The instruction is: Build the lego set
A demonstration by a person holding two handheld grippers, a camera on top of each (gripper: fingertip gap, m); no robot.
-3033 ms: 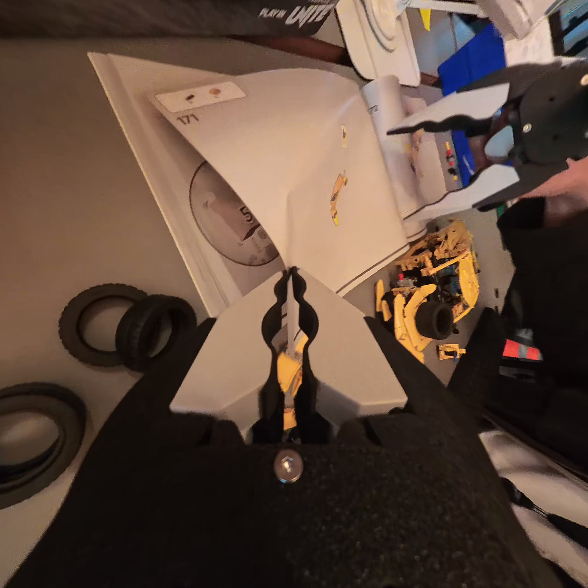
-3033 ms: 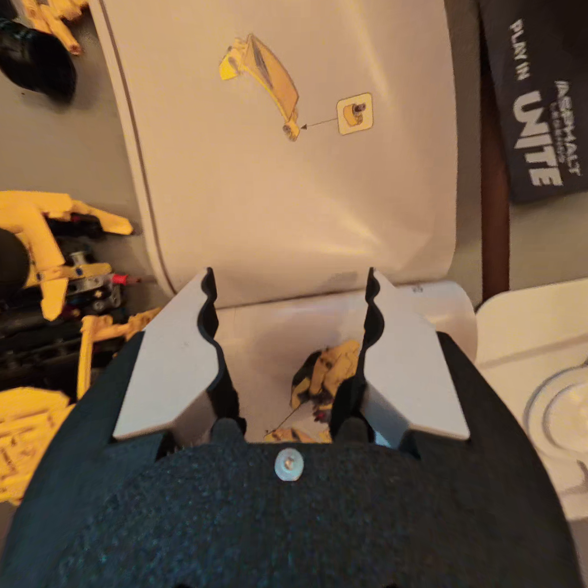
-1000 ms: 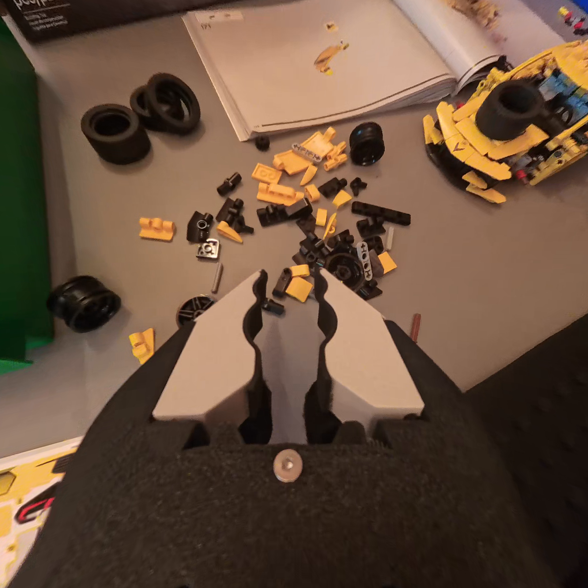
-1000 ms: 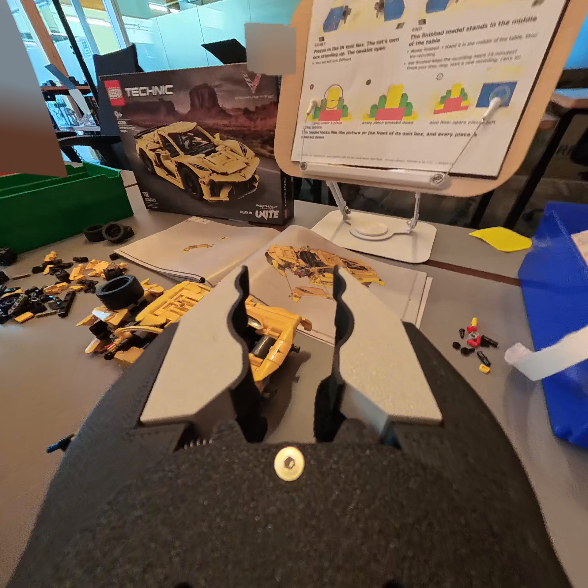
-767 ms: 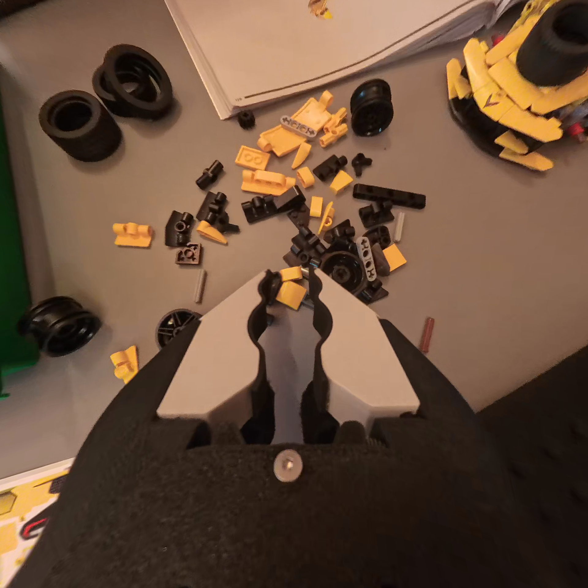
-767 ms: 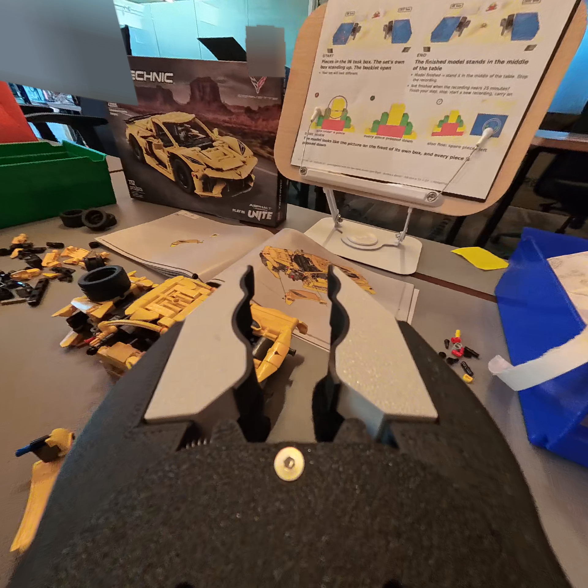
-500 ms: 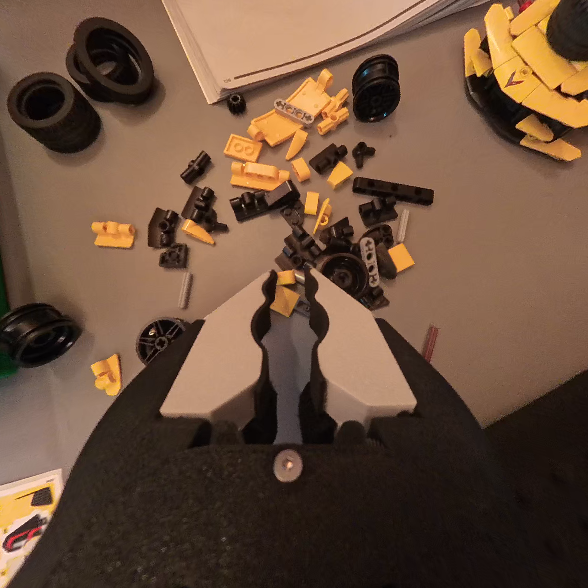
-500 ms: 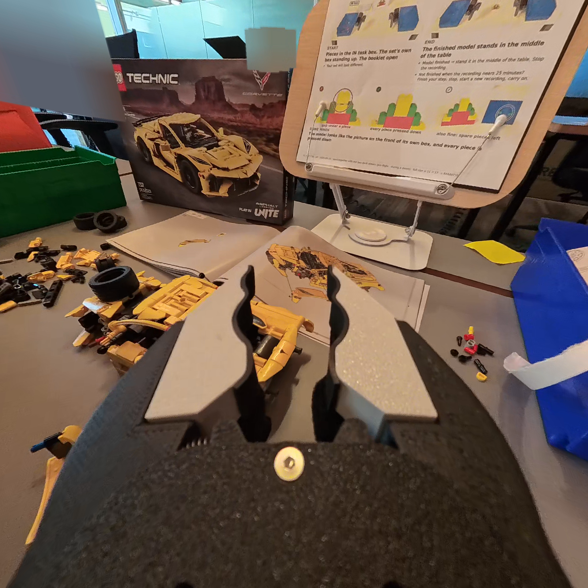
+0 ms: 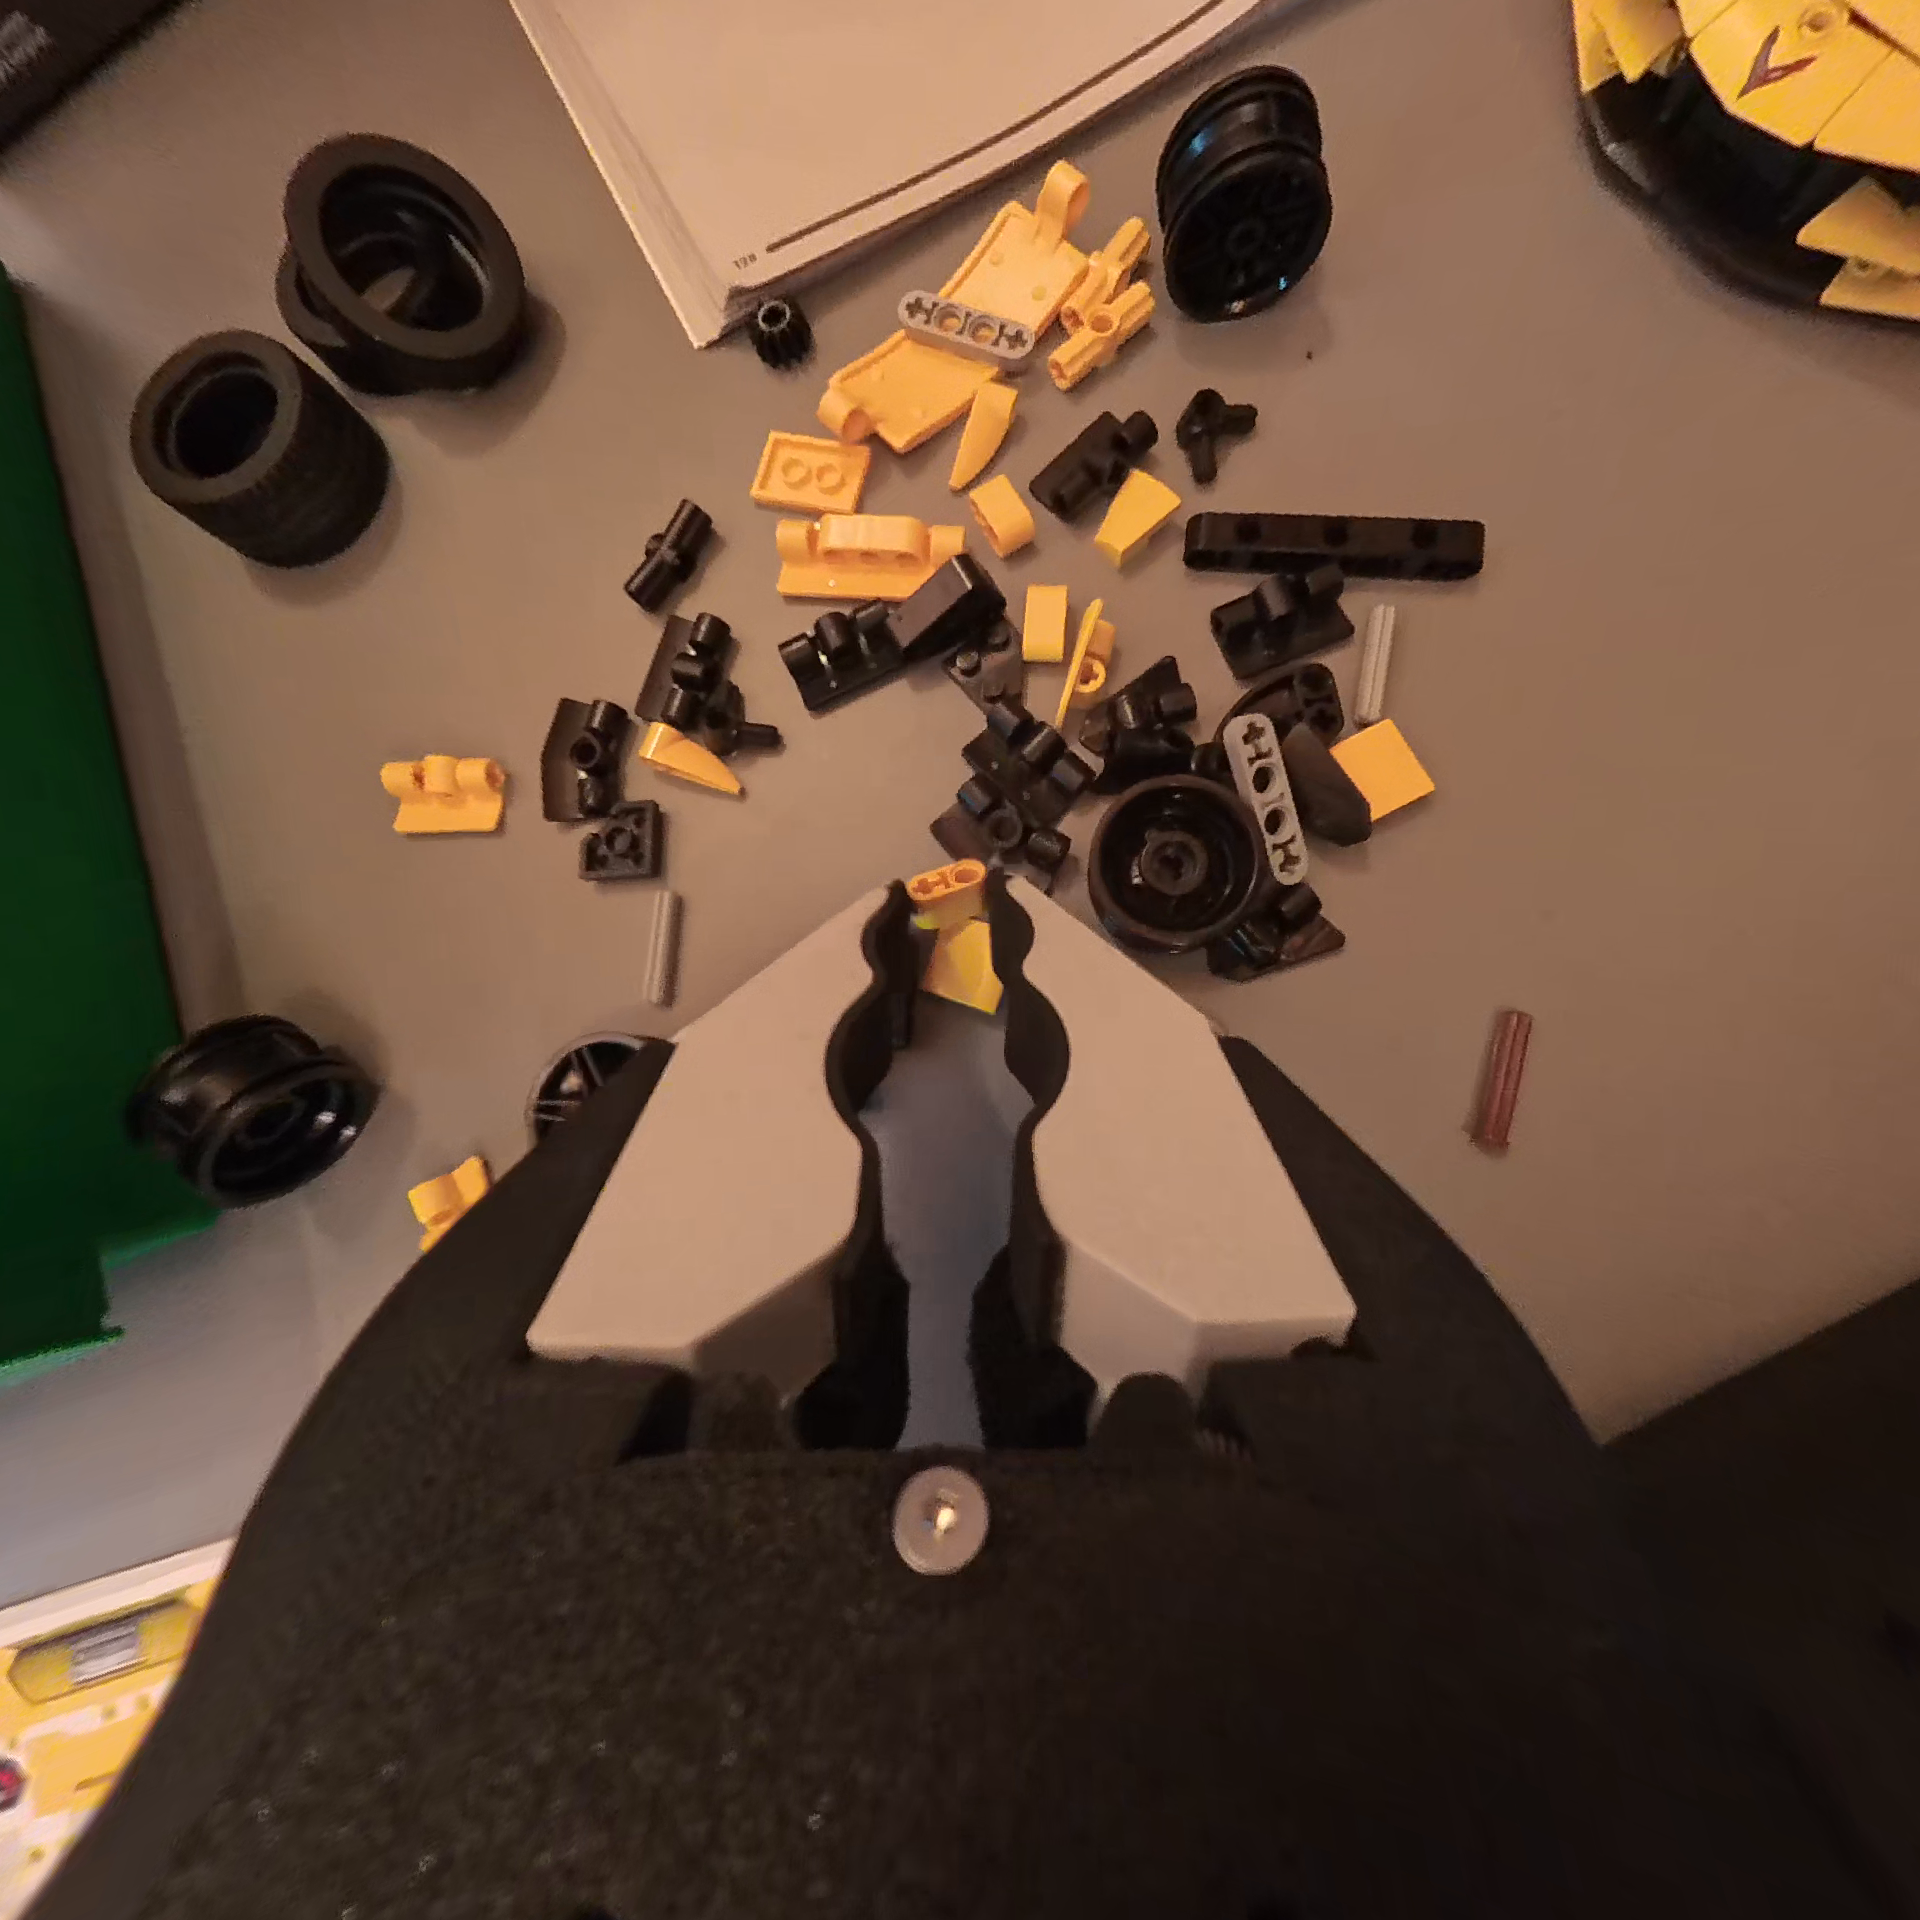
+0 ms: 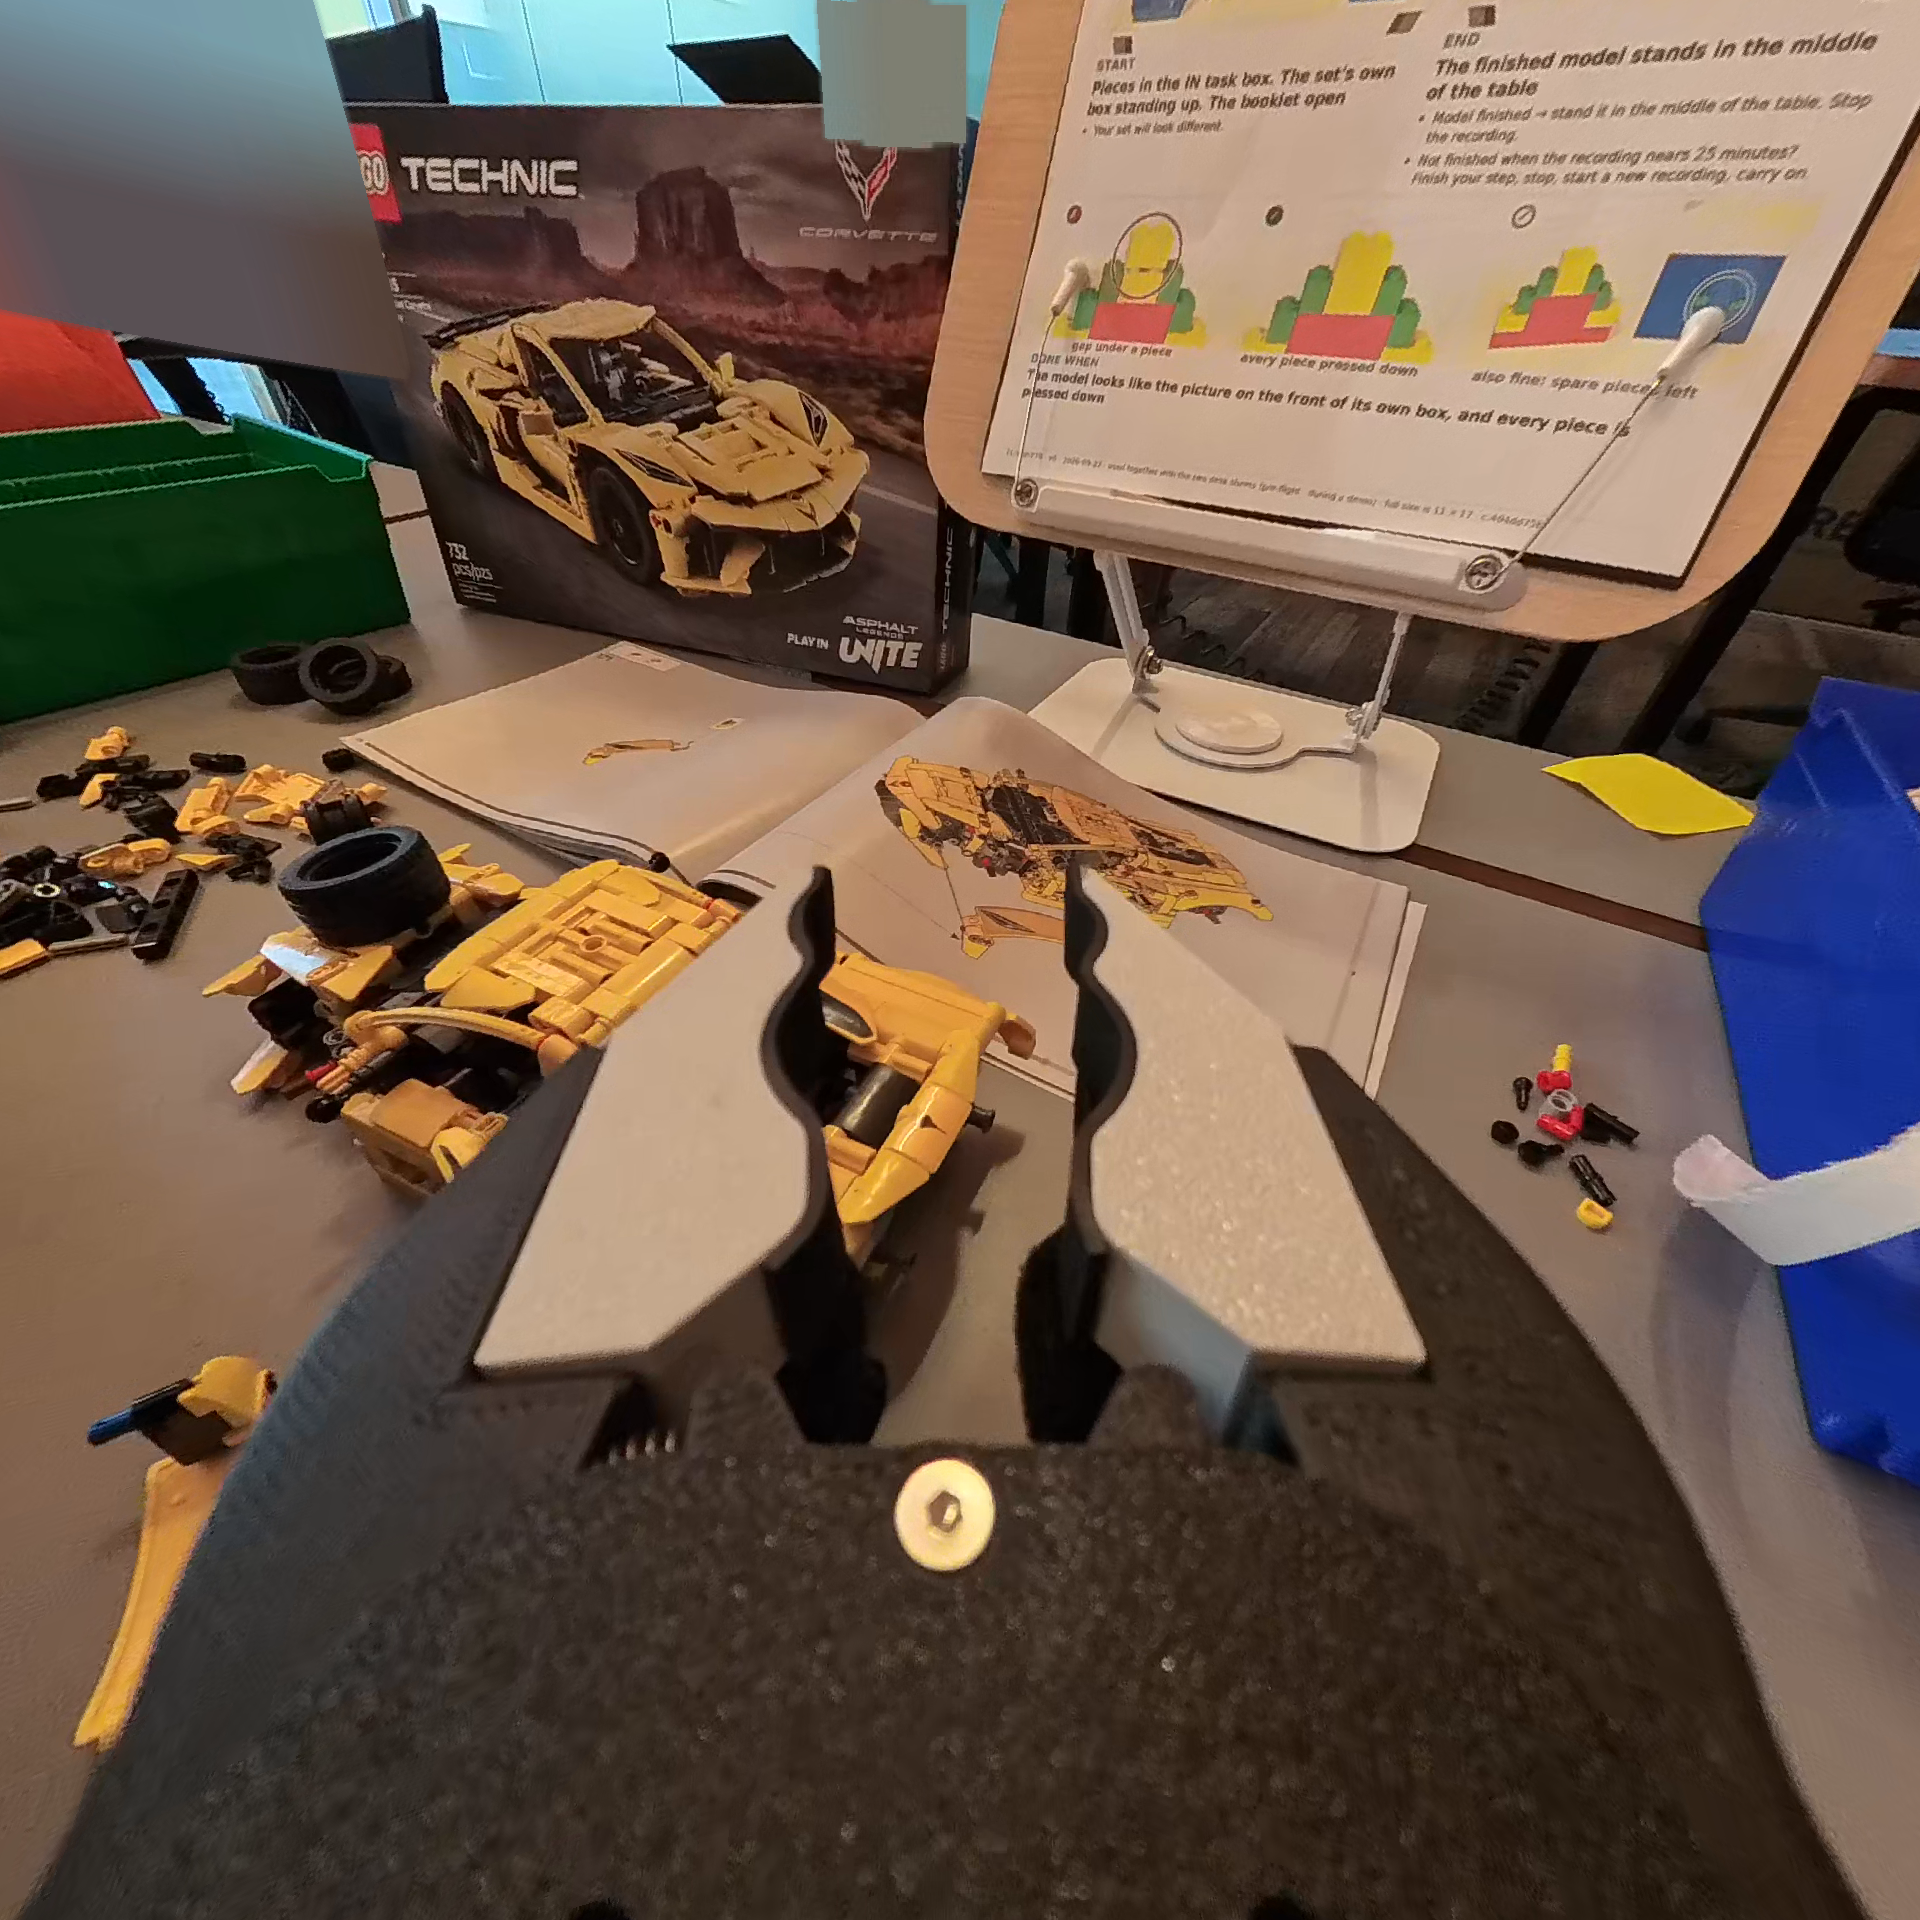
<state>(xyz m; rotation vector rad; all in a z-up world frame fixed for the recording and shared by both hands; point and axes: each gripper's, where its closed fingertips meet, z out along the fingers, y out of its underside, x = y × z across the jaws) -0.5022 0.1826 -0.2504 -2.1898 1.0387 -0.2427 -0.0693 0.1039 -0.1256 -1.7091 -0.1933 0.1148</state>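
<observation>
- The left gripper (image 9: 945, 896) hangs over the loose pile, jaws narrowed around a small yellow connector (image 9: 943, 883) at their tips; whether they are actually pinching it, I cannot tell.
- The connector looks light, rigid and slick, so it is best pinched across its flat sides.
- The right gripper (image 10: 948, 906) is spread and empty above the half-built yellow car (image 10: 540, 977).

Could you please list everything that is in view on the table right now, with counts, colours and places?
loose pieces: many, yellow, black and grey, scattered on the grey table ahead of the left gripper
loose tyres: three, black, far left, two stacked
wheel hubs: at least three, black, among and around the pieces
part-built car: one, yellow, with a black tyre on top, left of the right gripper
instruction booklet: one, open, behind the car
set box: one, dark, standing at the back
green bin: one, far left
blue bin: one, right edge
sheet stand: one, white, at the back
small pins: a few, red, black, yellow, right
left gripper: closing around a small yellow connector
right gripper: open, empty
</observation>
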